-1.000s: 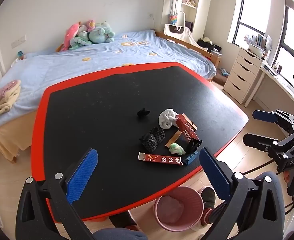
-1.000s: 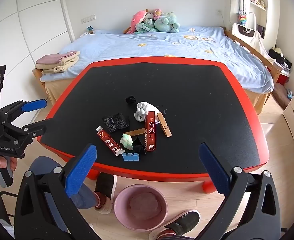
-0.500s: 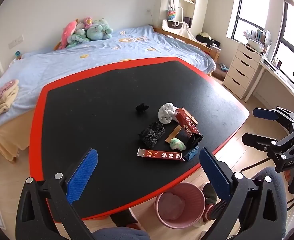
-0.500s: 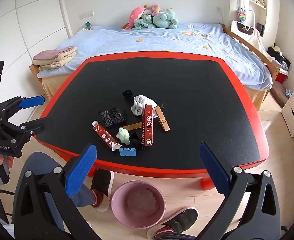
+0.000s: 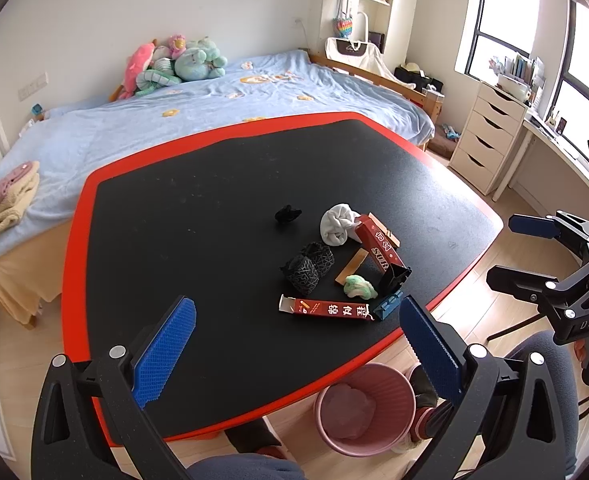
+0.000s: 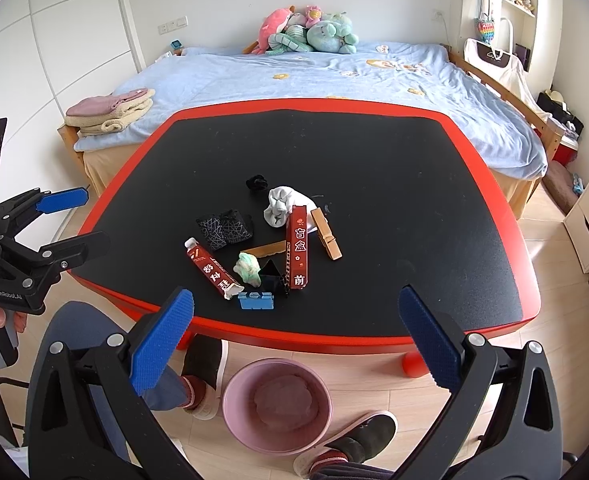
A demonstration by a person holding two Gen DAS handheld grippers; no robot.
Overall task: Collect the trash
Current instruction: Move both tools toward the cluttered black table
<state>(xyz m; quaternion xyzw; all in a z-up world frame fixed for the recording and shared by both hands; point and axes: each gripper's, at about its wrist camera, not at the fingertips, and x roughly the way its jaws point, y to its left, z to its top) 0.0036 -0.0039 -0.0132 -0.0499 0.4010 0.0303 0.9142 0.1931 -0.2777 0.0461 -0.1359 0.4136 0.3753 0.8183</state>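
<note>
The red carton (printed "盲盒" and "SUR…") lies beside the white wad. Below the table edge near it stands the pink bin. Left gripper and right gripper both gape wide, empty.

The pink bin sits half tucked under the table edge from the left wrist view. Whatever pale stuff lies inside it is too blurred to name. The black triangular piece hides part of the red box.
</note>
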